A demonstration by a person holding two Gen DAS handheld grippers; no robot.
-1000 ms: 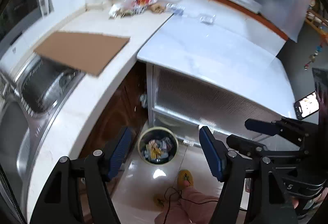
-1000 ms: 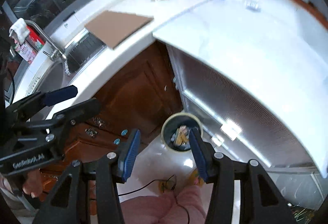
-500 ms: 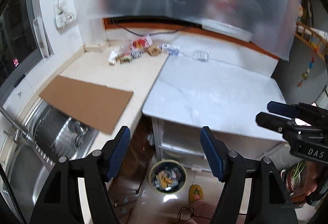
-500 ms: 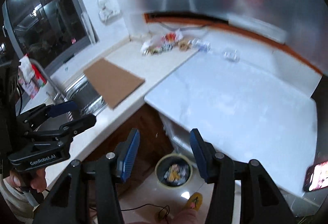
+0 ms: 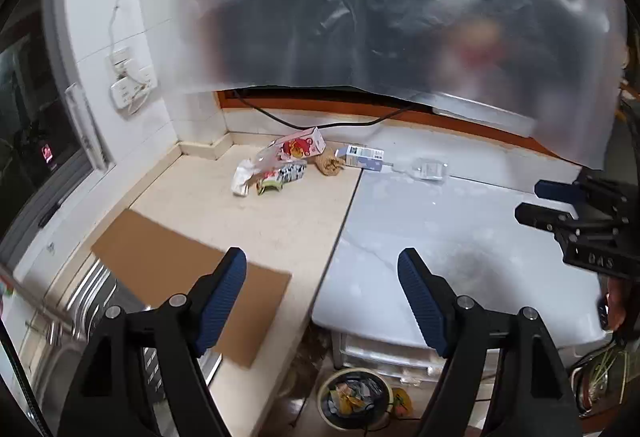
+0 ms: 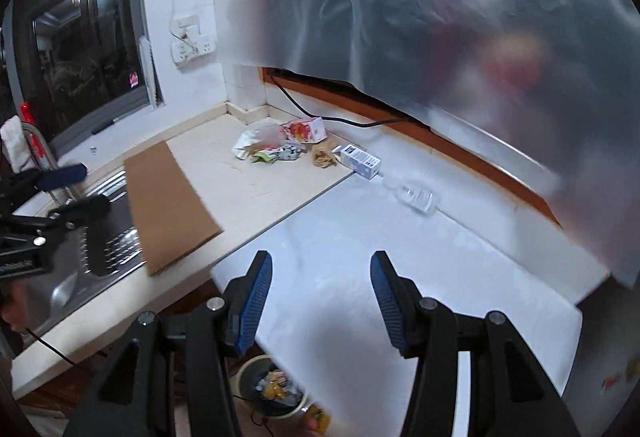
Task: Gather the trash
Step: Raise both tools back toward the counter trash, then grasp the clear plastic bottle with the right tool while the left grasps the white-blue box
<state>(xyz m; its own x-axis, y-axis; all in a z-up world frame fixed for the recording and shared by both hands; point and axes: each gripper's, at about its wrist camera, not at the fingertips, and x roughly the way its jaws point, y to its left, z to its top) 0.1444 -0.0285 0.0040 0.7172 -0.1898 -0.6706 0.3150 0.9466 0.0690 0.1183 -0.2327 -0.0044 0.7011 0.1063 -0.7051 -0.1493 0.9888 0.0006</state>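
Note:
A heap of trash lies in the far corner of the counter: a pink carton [image 5: 303, 147] [image 6: 304, 129], crumpled wrappers [image 5: 267, 175] [image 6: 269, 152], a brown crumpled wad [image 5: 329, 165] [image 6: 324, 157], a small blue-and-white box [image 5: 363, 157] [image 6: 359, 160] and a clear plastic bottle [image 5: 427, 169] [image 6: 416, 197]. On the floor below stands a round bin [image 5: 354, 397] [image 6: 272, 389] with trash in it. My left gripper [image 5: 322, 277] hangs well short of the heap, its jaws opening with nothing between them. My right gripper [image 6: 321, 279] is open and empty over the white table [image 6: 360, 257].
A brown cardboard sheet [image 5: 188, 277] [image 6: 168, 205] lies half over the steel sink [image 6: 104, 237]. A translucent plastic sheet [image 5: 400, 17] hangs over the back wall. A black cable [image 5: 320, 123] runs along the wall behind the trash. A window is on the left.
Both grippers rose from above the floor bin and tilted up toward the counter corner. The bin slid to the bottom of both views. The left jaws stand wider apart.

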